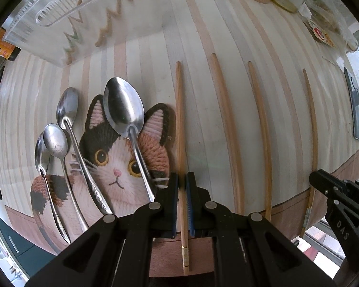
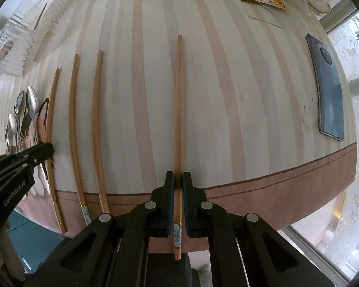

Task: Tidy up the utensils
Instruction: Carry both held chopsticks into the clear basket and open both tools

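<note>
Now your left hand-held gripper [image 1: 182, 184] grasps the chopstick [image 1: 178, 110] just beside the cat mat [image 1: 122, 165] and your right hand-held gripper [image 2: 178, 184] grasps the outer chopstick [image 2: 179, 100] far from it on the surface [image 2: 239, 83], so next probably bring both together.

Striped tablecloth-covered table [image 1: 203, 35] with chopsticks [image 1: 229, 131], cat mat [image 1: 117, 167], clear rack [image 1: 67, 12], phone [image 2: 329, 91].

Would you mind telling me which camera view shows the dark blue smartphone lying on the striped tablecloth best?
The right wrist view: the dark blue smartphone lies there whole, camera bump and edges clear, on the striped tablecloth. In the left wrist view the phone is only a thin, warped sliver at the right edge.
</note>
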Motion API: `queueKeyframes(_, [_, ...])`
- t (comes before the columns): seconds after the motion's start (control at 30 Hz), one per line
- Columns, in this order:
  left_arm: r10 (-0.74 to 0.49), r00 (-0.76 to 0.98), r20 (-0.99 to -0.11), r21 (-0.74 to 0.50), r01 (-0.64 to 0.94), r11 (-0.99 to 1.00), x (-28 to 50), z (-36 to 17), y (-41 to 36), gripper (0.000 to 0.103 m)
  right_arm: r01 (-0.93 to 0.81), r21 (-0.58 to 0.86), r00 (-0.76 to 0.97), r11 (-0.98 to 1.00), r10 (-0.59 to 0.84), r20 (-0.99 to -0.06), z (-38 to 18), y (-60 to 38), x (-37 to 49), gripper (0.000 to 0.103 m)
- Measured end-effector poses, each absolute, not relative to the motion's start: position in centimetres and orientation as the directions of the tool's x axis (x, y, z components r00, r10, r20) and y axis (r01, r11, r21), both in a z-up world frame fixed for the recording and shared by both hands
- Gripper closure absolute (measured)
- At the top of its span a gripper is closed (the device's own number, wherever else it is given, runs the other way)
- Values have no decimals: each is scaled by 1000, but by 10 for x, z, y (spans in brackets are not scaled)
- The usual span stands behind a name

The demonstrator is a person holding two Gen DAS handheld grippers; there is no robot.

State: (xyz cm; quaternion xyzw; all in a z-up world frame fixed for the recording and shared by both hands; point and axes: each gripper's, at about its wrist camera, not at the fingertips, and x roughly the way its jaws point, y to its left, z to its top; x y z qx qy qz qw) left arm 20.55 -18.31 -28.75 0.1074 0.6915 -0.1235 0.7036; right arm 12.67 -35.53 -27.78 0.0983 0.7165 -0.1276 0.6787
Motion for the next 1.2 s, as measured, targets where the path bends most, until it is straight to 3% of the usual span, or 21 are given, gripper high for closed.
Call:
queueKeyframes(0.5, [-13,50,-999,5,339,941,205,-279,-190,99,306,-91,-40,948,-83,-996,-278,-346,140,96])
queueKeyframes(0.8, [-104,255,-961,-5,361,933,214,-191,-205,99,349,-15,80,937,-45,-996,-232,-346,134,96])
queueKeyframes(1.2, [-252,358,-899,-159,271,950,291,-91,-163,99,267,131,299,955,47,-953,-123,-343,206,96])
